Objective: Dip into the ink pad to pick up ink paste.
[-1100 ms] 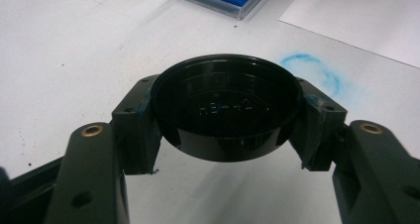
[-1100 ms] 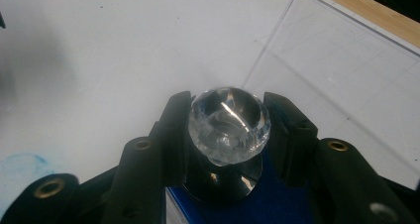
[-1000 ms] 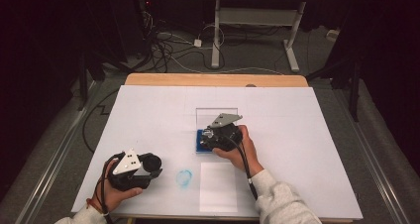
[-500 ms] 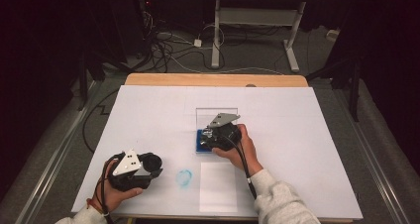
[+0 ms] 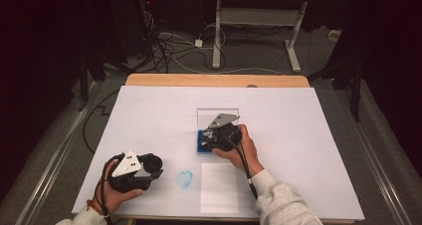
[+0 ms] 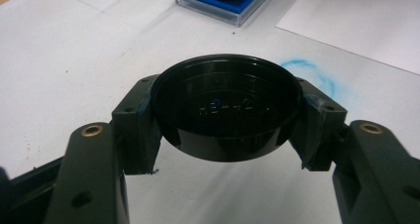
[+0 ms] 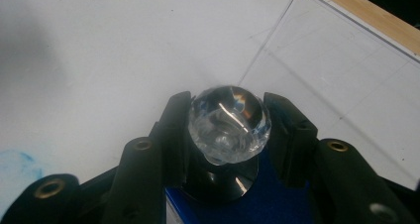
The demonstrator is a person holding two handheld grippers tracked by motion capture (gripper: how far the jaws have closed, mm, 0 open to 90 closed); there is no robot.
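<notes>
My left gripper (image 5: 151,166) is near the front left of the table, shut on a round black cap (image 6: 227,110) whose hollow side faces up. The cap hangs just above the white sheet. My right gripper (image 5: 207,137) is at the middle of the table over a blue pad (image 5: 200,146) in a clear case. Its jaws press on both sides of a clear faceted knob (image 7: 229,125). The knob tops a dark round stamp body that stands on the blue pad (image 7: 277,204).
The case's clear lid (image 5: 217,116) lies open and flat behind the pad. A blue ring smudge (image 5: 185,178) marks the sheet between the grippers. A smaller white paper (image 5: 219,187) lies near the front edge. The table's wooden edge (image 5: 214,80) shows at the back.
</notes>
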